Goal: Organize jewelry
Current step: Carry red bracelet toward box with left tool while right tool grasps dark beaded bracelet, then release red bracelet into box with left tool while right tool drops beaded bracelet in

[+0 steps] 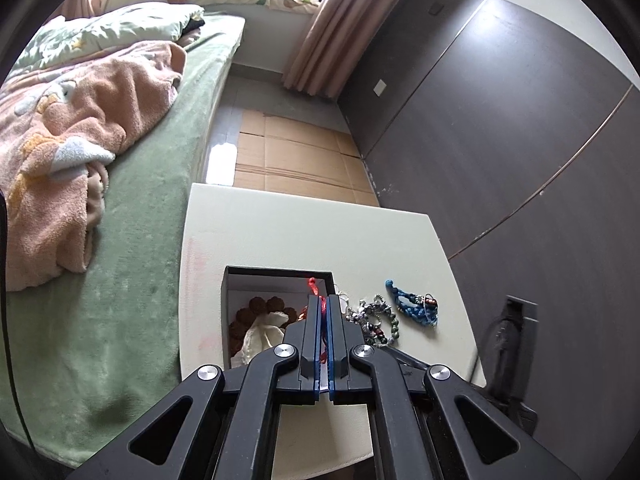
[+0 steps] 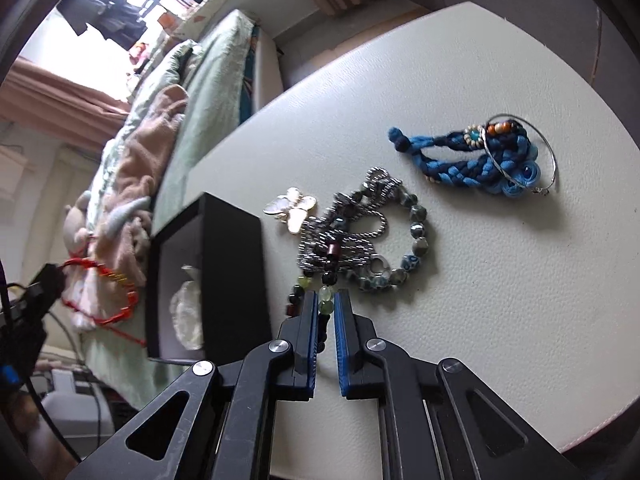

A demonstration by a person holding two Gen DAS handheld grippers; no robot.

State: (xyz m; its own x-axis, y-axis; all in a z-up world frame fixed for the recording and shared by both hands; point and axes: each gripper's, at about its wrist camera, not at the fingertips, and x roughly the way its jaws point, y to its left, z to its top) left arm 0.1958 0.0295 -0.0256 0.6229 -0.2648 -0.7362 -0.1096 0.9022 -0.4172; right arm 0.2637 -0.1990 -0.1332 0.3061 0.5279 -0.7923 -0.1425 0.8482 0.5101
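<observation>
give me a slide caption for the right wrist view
Right gripper closing around a beaded bracelet beside the black box, blue braided bracelet farther off.

A green-covered bed (image 1: 152, 208) with a pink blanket (image 1: 80, 128) stands beside dark wall panels (image 1: 500, 120), pink curtains (image 1: 340, 28) and flattened cardboard (image 1: 296, 152) on the floor.

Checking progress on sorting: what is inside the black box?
Inside the box lie brown beads and a cream cloth. The left gripper hides the right part.
</observation>
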